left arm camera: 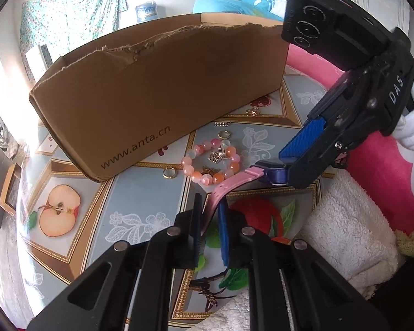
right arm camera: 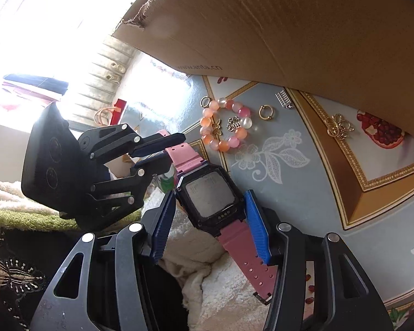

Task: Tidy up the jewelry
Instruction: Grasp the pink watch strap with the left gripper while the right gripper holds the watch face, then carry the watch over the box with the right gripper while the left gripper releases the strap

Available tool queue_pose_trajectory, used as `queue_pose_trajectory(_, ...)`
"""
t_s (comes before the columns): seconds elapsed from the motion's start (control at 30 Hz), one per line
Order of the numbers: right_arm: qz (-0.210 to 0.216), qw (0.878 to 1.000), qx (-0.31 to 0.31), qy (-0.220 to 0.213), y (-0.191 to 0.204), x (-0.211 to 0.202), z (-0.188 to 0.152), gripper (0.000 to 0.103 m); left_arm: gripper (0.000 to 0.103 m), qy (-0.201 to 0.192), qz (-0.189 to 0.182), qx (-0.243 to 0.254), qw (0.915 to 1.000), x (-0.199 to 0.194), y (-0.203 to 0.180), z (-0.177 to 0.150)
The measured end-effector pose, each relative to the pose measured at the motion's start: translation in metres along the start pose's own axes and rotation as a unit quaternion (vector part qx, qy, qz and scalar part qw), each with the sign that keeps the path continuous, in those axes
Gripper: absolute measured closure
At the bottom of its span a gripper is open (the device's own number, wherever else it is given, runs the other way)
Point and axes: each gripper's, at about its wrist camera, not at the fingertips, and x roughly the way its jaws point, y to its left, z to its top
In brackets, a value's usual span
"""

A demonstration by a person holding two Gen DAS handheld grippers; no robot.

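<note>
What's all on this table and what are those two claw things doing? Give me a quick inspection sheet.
Surface: tablecloth printed with fruit and lace.
Job's things: pink watch; bead bracelet lying flat, small charms inside its loop; gold rings beside it.
Clutter: torn cardboard box; white towel.
Grippers: left gripper pinches the watch strap; right gripper has its fingers either side of the watch body, contact unclear.
Cables: nothing seen.
Surroundings: floral curtain; pink cloth.
</note>
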Motion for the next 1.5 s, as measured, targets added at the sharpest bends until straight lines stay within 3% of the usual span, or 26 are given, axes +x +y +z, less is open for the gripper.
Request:
queue_pose_trajectory(0.2,-0.064,0.996,-0.04,-0.037,0.015,-0.003,-0.025,0.054,0.097,0.017,-0.021,-0.041,0.9988,0.004,0.012,0.009)
queue_pose_trajectory(0.33,-0.132,0.986,-0.073,-0.067,0.033,-0.003,-0.044,0.056,0.097,0.023,-0.021,-0.042,0.9986,0.005,0.01,0.01)
queue_pose_trajectory(0.43,-0.199,0.971,-0.104,-0.083,0.047,0.003,-0.058,0.067,0.097,0.025,-0.02,-0.041,0.9986,0.004,0.011,0.011)
queue_pose_trajectory(0.57,-0.296,0.939,-0.143,-0.102,0.063,0.011,-0.074,0.081,0.097,0.026,-0.021,-0.041,0.9986,0.004,0.011,0.011)
queue_pose_trajectory(0.7,-0.353,0.915,-0.146,-0.132,0.064,0.009,-0.09,0.089,0.097,0.024,-0.016,-0.037,0.9989,0.005,0.012,0.012)
queue_pose_trajectory(0.83,-0.343,0.92,-0.101,-0.162,0.057,0.002,-0.105,0.094,0.097,0.02,-0.013,-0.03,0.9993,0.004,0.009,0.01)
queue_pose_trajectory(1.03,-0.336,0.916,-0.068,-0.21,0.06,-0.024,-0.121,0.098,0.098,-0.005,-0.011,-0.017,0.9998,-0.014,0.001,0.015)
queue_pose_trajectory(1.17,-0.34,0.904,-0.072,-0.248,0.079,-0.057,-0.126,0.098,0.098,-0.046,-0.008,-0.002,0.9989,-0.046,-0.005,0.029)
queue_pose_trajectory(1.4,-0.345,0.878,-0.108,-0.315,0.113,-0.116,-0.075,0.098,0.098,-0.138,0.009,0.023,0.9902,-0.102,0.01,0.084)
queue_pose_trajectory(1.5,-0.319,0.886,-0.11,-0.318,0.105,-0.133,-0.036,0.099,0.098,-0.143,0.001,0.004,0.9897,-0.105,0.03,0.119)
